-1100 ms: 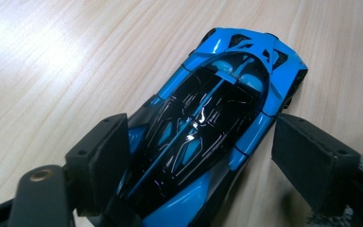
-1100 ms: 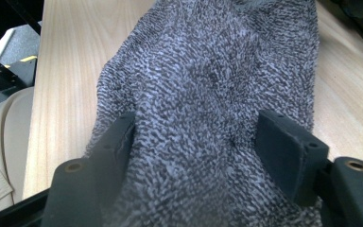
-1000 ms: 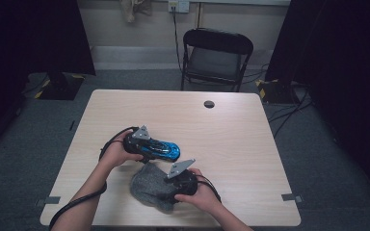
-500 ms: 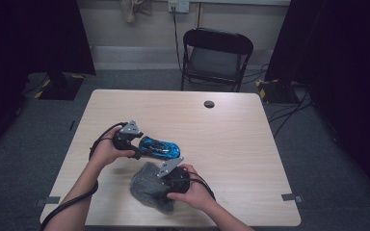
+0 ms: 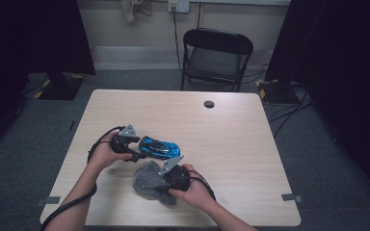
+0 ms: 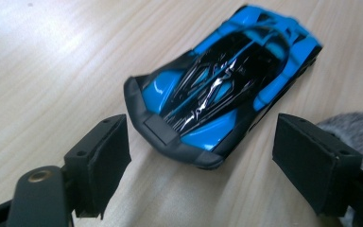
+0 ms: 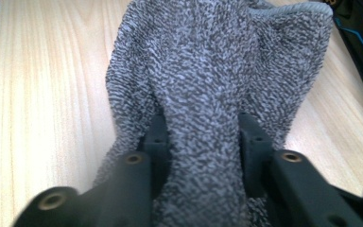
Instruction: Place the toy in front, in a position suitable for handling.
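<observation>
On the bench [image 5: 231, 130], the left gripper [image 6: 201, 165] points at the nose of a blue toy car [image 6: 227, 90]. Its jaws stand wide apart, one on each side of the car's front end, touching nothing. The car lies flat on the wood near the bench's middle, just beside a grey cloth [image 7: 212, 80]. The right gripper [image 7: 203, 137] has just been closing its jaws, and they now pinch a raised fold of that cloth. In the high view, the cloth [image 5: 147, 180] lies toward the near edge.
</observation>
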